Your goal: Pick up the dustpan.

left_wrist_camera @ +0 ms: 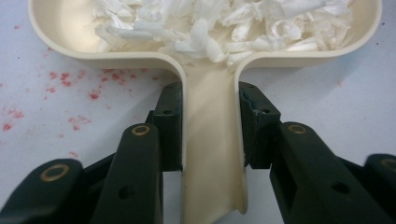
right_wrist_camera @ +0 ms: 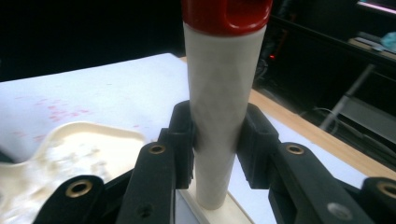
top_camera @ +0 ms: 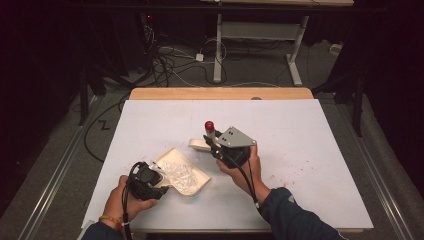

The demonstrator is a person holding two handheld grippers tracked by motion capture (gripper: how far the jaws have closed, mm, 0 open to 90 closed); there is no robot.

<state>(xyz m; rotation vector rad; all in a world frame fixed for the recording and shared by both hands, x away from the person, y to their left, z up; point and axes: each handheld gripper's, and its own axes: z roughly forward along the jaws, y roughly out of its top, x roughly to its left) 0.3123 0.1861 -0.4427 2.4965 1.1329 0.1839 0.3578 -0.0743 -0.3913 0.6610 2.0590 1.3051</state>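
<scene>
A cream dustpan [top_camera: 196, 184] lies on the white table at the near left, heaped with white paper scraps [top_camera: 179, 171] [left_wrist_camera: 210, 23]. Its wall [left_wrist_camera: 60, 28] curves into a handle [left_wrist_camera: 212, 140], and my left gripper [top_camera: 164, 188] [left_wrist_camera: 210, 100] is shut on that handle from both sides. To the right stands a brush with a white handle [right_wrist_camera: 219, 84] and a red cap [top_camera: 209, 125] [right_wrist_camera: 224, 14], upright over its cream head [top_camera: 199, 145]. My right gripper [top_camera: 213, 143] [right_wrist_camera: 219, 126] is shut on the white handle, just beyond the dustpan's far corner.
Fine red specks [top_camera: 300, 165] [left_wrist_camera: 60, 79] dot the white table cover [top_camera: 300, 125]. A wooden edge [top_camera: 220, 93] runs along the far side. Beyond it, cables [top_camera: 170, 65] lie on the floor beside another table's legs [top_camera: 218, 55].
</scene>
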